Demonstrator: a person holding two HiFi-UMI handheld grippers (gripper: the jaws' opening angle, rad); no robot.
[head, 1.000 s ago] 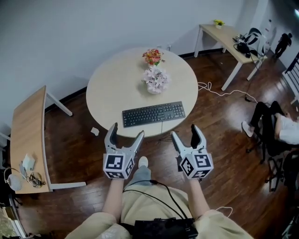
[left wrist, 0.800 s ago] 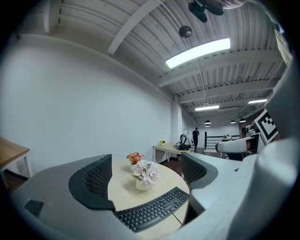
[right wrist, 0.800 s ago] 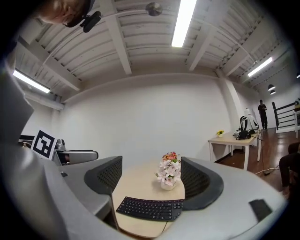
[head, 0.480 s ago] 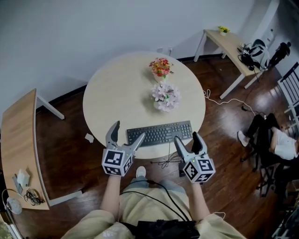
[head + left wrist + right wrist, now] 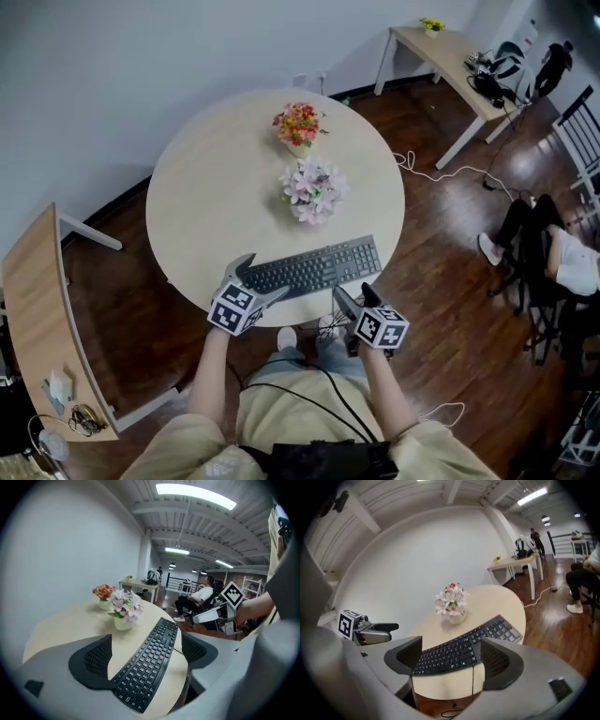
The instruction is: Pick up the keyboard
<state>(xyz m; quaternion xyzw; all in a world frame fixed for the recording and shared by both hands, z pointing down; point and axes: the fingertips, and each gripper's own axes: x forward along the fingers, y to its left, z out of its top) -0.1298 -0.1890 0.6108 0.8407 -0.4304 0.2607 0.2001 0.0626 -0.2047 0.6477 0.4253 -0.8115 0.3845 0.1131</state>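
Note:
A black keyboard (image 5: pixel 314 267) lies along the near edge of the round beige table (image 5: pixel 202 216). My left gripper (image 5: pixel 255 279) is open at the keyboard's left end. In the left gripper view that end of the keyboard (image 5: pixel 147 663) lies between the spread jaws of the left gripper (image 5: pixel 146 637), with no contact visible. My right gripper (image 5: pixel 354 295) is open just off the table's front edge, below the keyboard's right half. In the right gripper view the keyboard (image 5: pixel 464 651) lies beyond the right gripper (image 5: pixel 451 644), whose jaws hold nothing.
A pot of pale pink flowers (image 5: pixel 312 190) stands behind the keyboard, a smaller orange-red bunch (image 5: pixel 298 124) farther back. The keyboard's cable (image 5: pixel 328 323) hangs off the front edge. A side desk (image 5: pixel 42 309) is at left, another desk (image 5: pixel 450 56) at back right, a seated person (image 5: pixel 553 253) at right.
Both grippers have moved forward to the table. The left one has come over the table edge around the keyboard's left end; the right has closed in below the front edge.

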